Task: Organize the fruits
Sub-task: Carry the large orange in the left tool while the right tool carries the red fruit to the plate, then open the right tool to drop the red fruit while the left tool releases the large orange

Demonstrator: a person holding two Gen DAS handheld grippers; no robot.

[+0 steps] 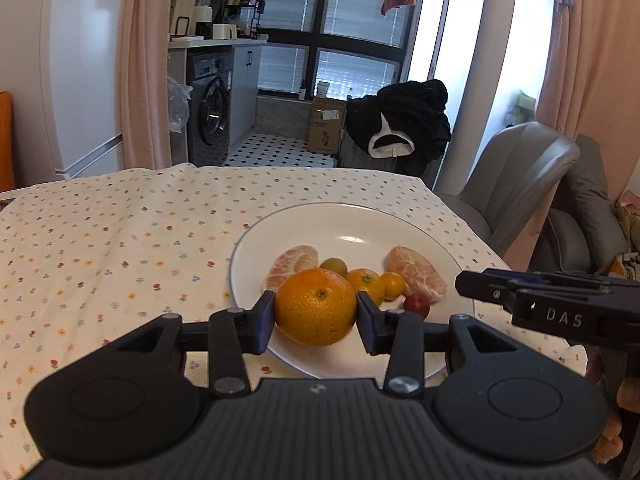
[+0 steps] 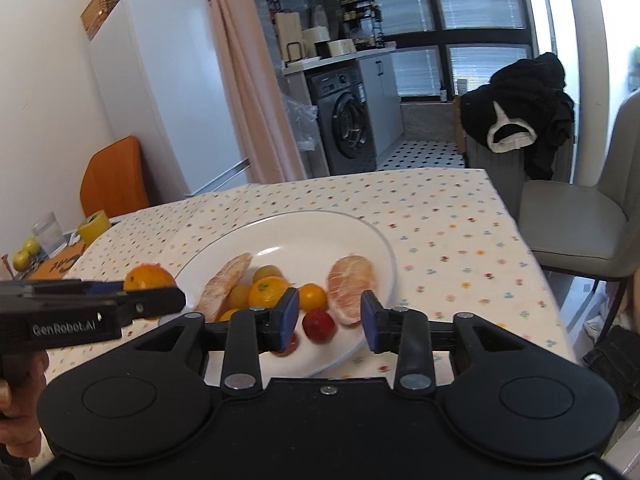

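in the left wrist view the left gripper [image 1: 316,314] has its two blue pads pressed on either side of a large orange [image 1: 315,306], closed on it at its widest part, and the orange sits at, or just above, the near edge of a white plate [image 1: 440,236] on a flowered tablecloth [image 1: 120,240]. behind it on the plate lie two peeled citrus halves [image 1: 294,266], a smaller orange [image 1: 366,283], a few small yellow and green fruits, and a small red fruit [image 1: 417,306]. the right gripper [image 1: 472,285] comes in from the right edge, level with the plate's rim. in the right wrist view that right gripper [image 2: 330,318] has its fingers spread wide with nothing between the pads; the red fruit [image 2: 318,325] and a peeled half [image 2: 352,288] show in the gap beyond them, not touched. the left gripper [image 2: 168,296] comes in from the left with the large orange [image 2: 149,278] just past the plate's [image 2: 372,240] left rim. the orange looks firm, fairly heavy and round, so a hold across its middle should serve, though the waxy peel may slip. the peeled halves look soft and wet and would want a light squeeze along their length.
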